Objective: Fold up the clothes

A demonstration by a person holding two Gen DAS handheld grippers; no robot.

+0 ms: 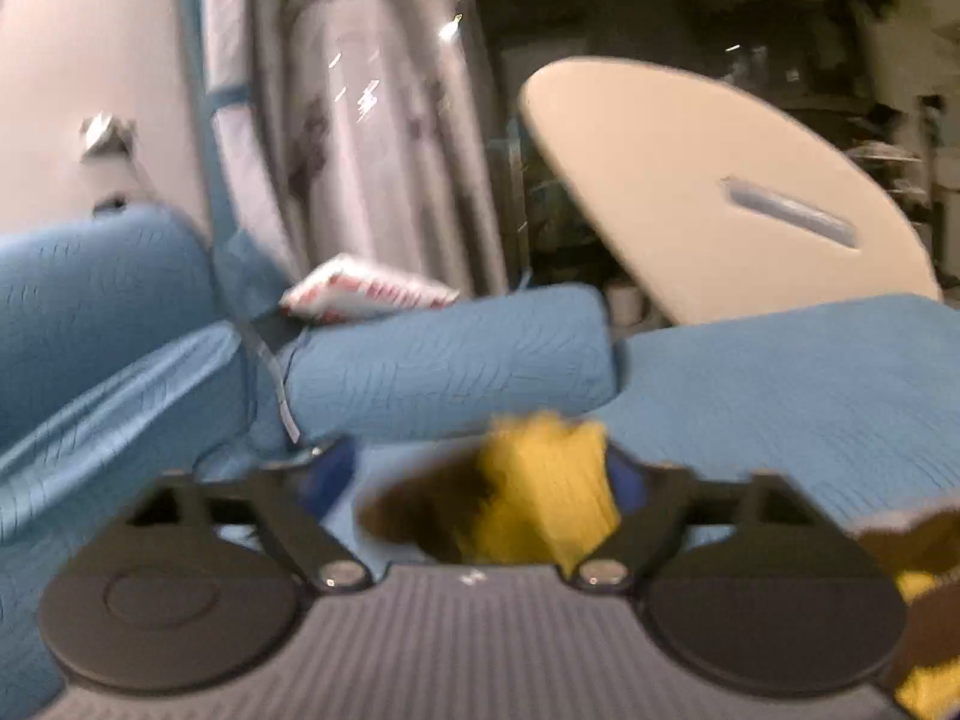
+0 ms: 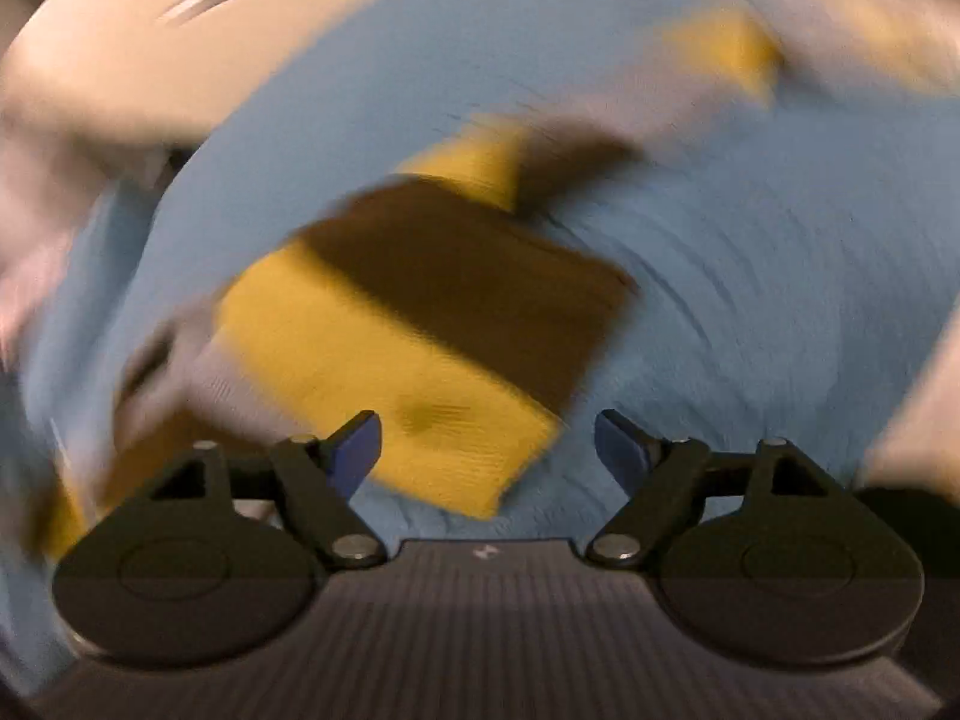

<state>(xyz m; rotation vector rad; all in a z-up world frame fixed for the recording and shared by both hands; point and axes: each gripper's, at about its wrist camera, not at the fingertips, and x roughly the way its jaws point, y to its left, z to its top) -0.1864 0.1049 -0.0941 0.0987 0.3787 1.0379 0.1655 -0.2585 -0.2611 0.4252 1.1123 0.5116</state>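
The yellow-and-brown garment point(image 2: 420, 324) is seen lying folded on the blue bedspread point(image 2: 750, 300) at frame centre, released, since the right gripper point(image 2: 487, 450) and left gripper point(image 1: 480, 480) are both spread apart, clamping nothing.

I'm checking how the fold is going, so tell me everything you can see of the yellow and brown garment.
The yellow and brown garment is a ribbed knit in broad yellow and dark brown blocks. It lies folded into a rough rectangle on the blue quilted cover, one corner pointing toward the camera. Both views are motion-blurred, so finer detail is lost. The right gripper stands open just above its near corner, not pressing it. In the left view a yellow part sits between the open left gripper.
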